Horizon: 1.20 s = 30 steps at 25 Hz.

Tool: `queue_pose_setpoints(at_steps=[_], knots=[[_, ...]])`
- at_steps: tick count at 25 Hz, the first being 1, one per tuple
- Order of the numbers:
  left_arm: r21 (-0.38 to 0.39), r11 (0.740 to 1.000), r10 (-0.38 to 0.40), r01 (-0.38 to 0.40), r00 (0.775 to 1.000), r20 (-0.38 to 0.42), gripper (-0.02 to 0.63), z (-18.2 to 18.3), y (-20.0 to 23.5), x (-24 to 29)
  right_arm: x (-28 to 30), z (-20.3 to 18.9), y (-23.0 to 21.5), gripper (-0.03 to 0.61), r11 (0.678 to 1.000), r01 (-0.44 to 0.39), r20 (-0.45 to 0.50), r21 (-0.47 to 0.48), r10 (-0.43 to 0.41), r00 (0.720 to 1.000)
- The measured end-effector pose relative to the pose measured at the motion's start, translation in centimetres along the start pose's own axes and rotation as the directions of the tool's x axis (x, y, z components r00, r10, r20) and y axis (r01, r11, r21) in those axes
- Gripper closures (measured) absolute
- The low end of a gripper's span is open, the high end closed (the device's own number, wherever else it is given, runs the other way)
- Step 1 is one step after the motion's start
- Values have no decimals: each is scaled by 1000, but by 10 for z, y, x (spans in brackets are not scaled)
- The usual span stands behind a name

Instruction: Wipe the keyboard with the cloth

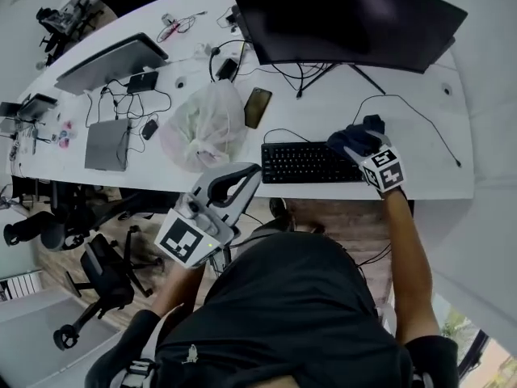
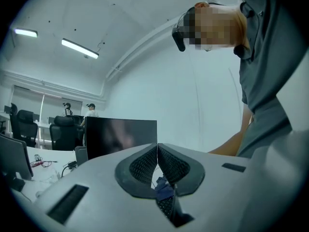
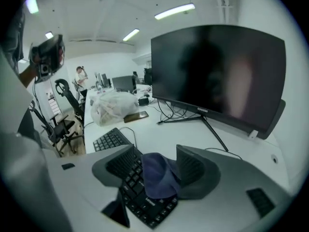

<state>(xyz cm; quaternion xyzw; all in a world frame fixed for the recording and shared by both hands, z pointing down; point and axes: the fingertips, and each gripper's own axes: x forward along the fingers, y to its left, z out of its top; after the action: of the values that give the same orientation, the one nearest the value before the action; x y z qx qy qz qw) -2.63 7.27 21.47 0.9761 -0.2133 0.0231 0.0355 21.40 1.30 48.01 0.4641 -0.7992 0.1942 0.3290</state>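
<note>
Nearest you, at the lower left of the head view, your left gripper (image 1: 247, 174) hangs off the desk (image 1: 428, 180) in front of your body. Its jaws are pressed together with nothing gripped. A small blue scrap (image 2: 164, 190) shows low in the gap behind the tips, and what it is cannot be told. That gripper is well apart from the work, so by my reading this job falls to the right hand. Your right gripper (image 1: 355, 145) is down at the desk's near edge, right of centre, with its jaws spread wide over the right end of the black keyboard (image 1: 303, 162). The dark blue cloth (image 1: 361, 136) lies bunched on those keys between the jaws. In the right gripper view the cloth (image 3: 157, 175) leans against the jaw at the picture's right and stands clear of the one at the left, so nothing pinches it. The keyboard's long axis runs left to right across the head view, along the desk edge, and nearly all of it stretches leftward from the cloth. You would likely need to close on the cloth, then sweep leftward along that axis. Beyond the keyboard's left end sit a plastic bag (image 1: 202, 124) and a phone (image 1: 258, 107). Farther back, at the top of the frame, stands the monitor (image 1: 347, 18).
</note>
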Motion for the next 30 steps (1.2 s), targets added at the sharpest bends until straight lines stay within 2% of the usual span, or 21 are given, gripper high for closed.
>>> queue_pose_setpoints(at_steps=[2,4,6,7,8,9,11,13,15,17,19,20,21,22,24,25,27,29,30], knots=[[-14,1000,-16,16,1000,3,607,3,19,5,34,-23,-23,321,999,34,-95,2,-34,995],[-22,999,-39,39,999,7,607,3,36,8,68,-57,-43,321,998,66,-196,20,-61,979],[-11,998,-55,55,998,-8,607,-1,53,9,87,-86,-56,334,991,106,-249,81,-83,965],[-5,998,-56,56,998,-16,607,-4,60,10,87,-93,-59,417,983,131,-247,131,-96,964],[-5,999,-52,52,998,-20,608,-5,67,11,82,-96,-58,541,972,151,-243,181,-105,964],[-10,999,-46,46,999,-19,608,-6,72,11,75,-97,-50,541,965,152,-248,214,-97,964],[-32,999,-25,25,1000,-19,608,-9,80,11,61,-106,-13,543,973,82,-284,217,-17,959],[-57,998,-5,3,1000,-27,607,-13,85,16,52,-124,29,544,985,-16,-342,173,76,937],[-75,997,4,-6,1000,-28,608,-14,84,28,41,-140,42,543,987,-44,-371,155,100,923],[-68,998,6,-7,1000,-19,607,-9,76,41,30,-148,7,543,984,38,-359,172,26,933],[-56,998,14,-15,1000,-11,607,-4,66,55,22,-153,-56,543,969,167,-342,183,-97,935],[-60,998,22,-23,1000,-16,608,-3,61,61,20,-153,-83,543,959,203,-333,197,-129,934],[-65,997,29,-30,999,-25,607,-3,56,68,20,-153,-99,543,954,204,-324,220,-126,938],[-65,997,33,-35,999,-32,607,-3,50,76,20,-153,-102,543,954,174,-315,243,-93,945],[-60,997,41,-44,998,-44,607,-1,36,89,15,-155,-71,543,969,60,-307,238,16,952],[-59,997,48,-51,998,-49,608,-1,29,94,11,-159,-43,543,976,-15,-310,219,84,947],[-57,996,66,-69,996,-54,607,-1,18,103,8,-169,7,544,967,-156,-313,200,214,925],[-35,996,83,-85,995,-57,607,-2,8,108,7,-172,15,545,956,-216,-296,200,269,917],[-23,995,92,-93,994,-60,607,-3,4,110,8,-167,3,545,958,-210,-275,197,259,926]])
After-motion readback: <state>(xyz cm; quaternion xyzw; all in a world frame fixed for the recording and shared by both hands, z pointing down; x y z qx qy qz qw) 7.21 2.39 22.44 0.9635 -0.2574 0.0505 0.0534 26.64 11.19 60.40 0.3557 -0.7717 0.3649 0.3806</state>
